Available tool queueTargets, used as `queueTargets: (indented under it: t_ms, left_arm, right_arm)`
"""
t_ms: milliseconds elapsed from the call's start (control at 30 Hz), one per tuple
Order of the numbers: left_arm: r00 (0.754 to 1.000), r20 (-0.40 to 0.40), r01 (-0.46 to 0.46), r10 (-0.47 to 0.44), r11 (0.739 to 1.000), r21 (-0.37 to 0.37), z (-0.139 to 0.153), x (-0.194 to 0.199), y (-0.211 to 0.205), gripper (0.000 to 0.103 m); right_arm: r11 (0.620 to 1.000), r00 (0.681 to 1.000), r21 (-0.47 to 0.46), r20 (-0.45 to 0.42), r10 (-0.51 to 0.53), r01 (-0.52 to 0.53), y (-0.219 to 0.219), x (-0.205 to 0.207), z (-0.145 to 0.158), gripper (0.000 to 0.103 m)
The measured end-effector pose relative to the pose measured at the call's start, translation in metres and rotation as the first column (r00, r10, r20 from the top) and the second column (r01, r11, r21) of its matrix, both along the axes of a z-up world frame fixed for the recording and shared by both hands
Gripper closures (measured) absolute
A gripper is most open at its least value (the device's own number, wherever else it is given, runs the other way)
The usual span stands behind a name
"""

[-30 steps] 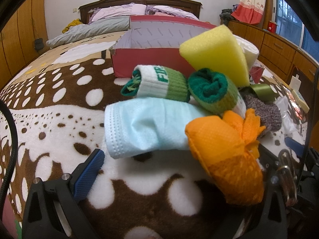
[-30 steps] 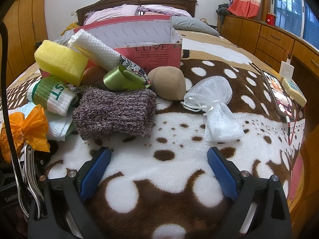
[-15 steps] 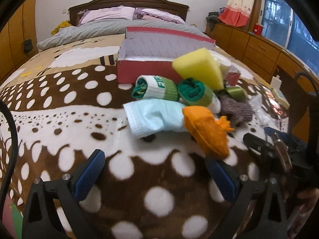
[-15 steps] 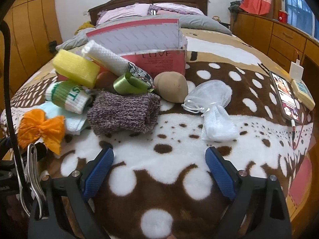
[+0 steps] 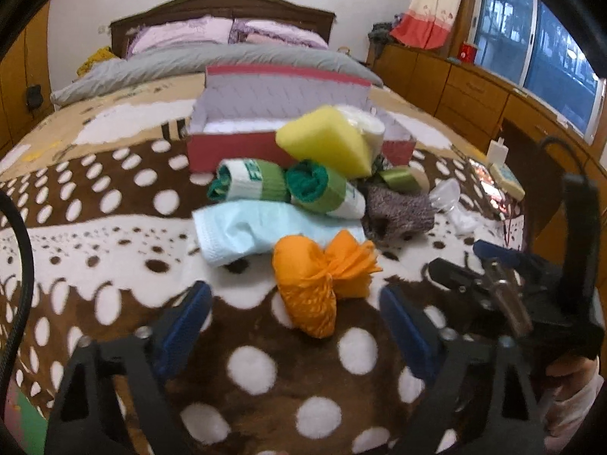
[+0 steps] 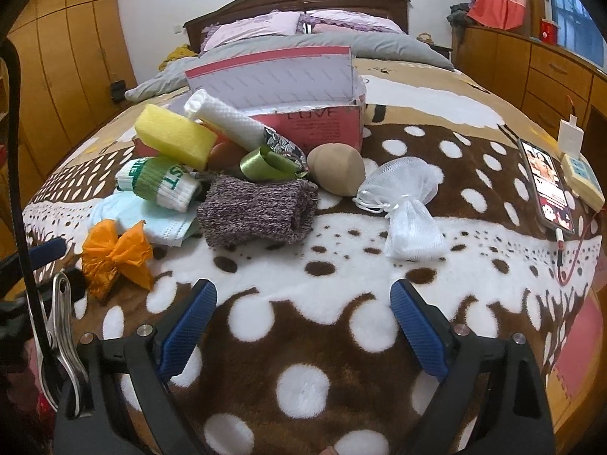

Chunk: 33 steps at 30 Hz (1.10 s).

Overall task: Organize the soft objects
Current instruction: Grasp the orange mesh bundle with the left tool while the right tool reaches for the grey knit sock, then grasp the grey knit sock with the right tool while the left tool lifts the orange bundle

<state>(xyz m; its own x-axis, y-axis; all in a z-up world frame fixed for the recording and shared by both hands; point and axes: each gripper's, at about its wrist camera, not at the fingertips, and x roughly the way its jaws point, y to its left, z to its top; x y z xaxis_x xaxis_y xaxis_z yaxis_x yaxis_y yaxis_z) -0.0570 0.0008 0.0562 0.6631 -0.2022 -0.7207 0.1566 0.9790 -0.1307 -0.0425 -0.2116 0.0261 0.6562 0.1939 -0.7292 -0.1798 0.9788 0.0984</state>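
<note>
A pile of soft things lies on the spotted blanket before an open red box (image 5: 242, 144) (image 6: 322, 125). An orange mesh pouch (image 5: 315, 276) (image 6: 114, 254) lies nearest, just beyond my open, empty left gripper (image 5: 296, 318). Behind it are a blue face mask (image 5: 246, 231), green-white socks (image 5: 261, 182), a yellow sponge (image 5: 326, 144) (image 6: 174, 138) and a grey knit sock (image 6: 258, 212). A white mesh pouch (image 6: 406, 208) and a beige ball (image 6: 337, 170) lie ahead of my open, empty right gripper (image 6: 303, 318).
A phone (image 6: 546, 185) on a cable and a small box (image 6: 582, 178) lie at the bed's right edge. Wooden drawers (image 5: 474, 94) run along the right wall. Pillows (image 6: 265, 30) and a grey quilt lie behind the box.
The left gripper has let go of the orange pouch and drawn back; the pouch now lies on the blanket. The right gripper has pulled back a little and stays open.
</note>
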Motion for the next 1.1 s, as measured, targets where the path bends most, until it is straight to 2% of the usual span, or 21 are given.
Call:
queueTargets:
  t_ms: [133,300,367,433,500,567,867,1000,1100]
  left_arm:
    - [0.999,-0.051,0.006,-0.008,0.999,-0.036,-0.011,0.015,-0.003,0.028]
    - [0.999,-0.049,-0.019,0.016,0.999,-0.048,-0.016,0.024,-0.005,0.030]
    - [0.998,-0.058,-0.013,0.010,0.998,-0.061,-0.017,0.026,-0.004,0.037]
    - [0.998,-0.066,-0.002,-0.002,0.998,-0.069,-0.018,0.026,-0.004,0.055]
    - [0.997,-0.068,0.014,-0.019,0.997,-0.082,-0.018,0.024,-0.003,0.067]
    - [0.998,-0.057,0.017,-0.022,0.995,-0.094,-0.016,0.020,-0.001,0.074]
    - [0.999,0.030,0.030,-0.028,0.997,-0.078,0.001,0.000,0.006,0.077]
    - [0.999,0.033,0.017,-0.015,0.997,-0.080,0.003,-0.002,0.011,0.077]
    - [1.000,0.021,0.001,0.001,0.996,-0.084,0.001,0.000,0.016,0.077]
  right_arm:
    - [1.000,1.000,0.001,-0.005,0.004,-0.004,-0.001,0.000,0.000,0.008]
    - [1.000,1.000,-0.003,0.003,0.013,-0.013,-0.001,0.000,0.001,0.008]
    - [1.000,1.000,-0.007,0.005,0.016,-0.016,0.000,0.001,0.002,0.008]
    - [1.000,1.000,-0.006,0.001,0.018,-0.018,0.001,0.001,0.001,0.008]
    - [1.000,1.000,-0.005,-0.003,0.019,-0.019,0.002,0.002,0.001,0.008]
    - [1.000,1.000,-0.006,-0.004,0.019,-0.019,0.003,0.002,0.002,0.009]
    - [0.999,0.999,-0.006,0.018,0.047,-0.047,0.021,0.011,0.013,0.018]
    - [0.999,0.999,0.006,0.012,0.048,-0.048,0.029,0.022,0.015,0.021]
    - [0.999,0.999,-0.002,0.004,0.044,-0.044,0.035,0.032,0.013,0.027]
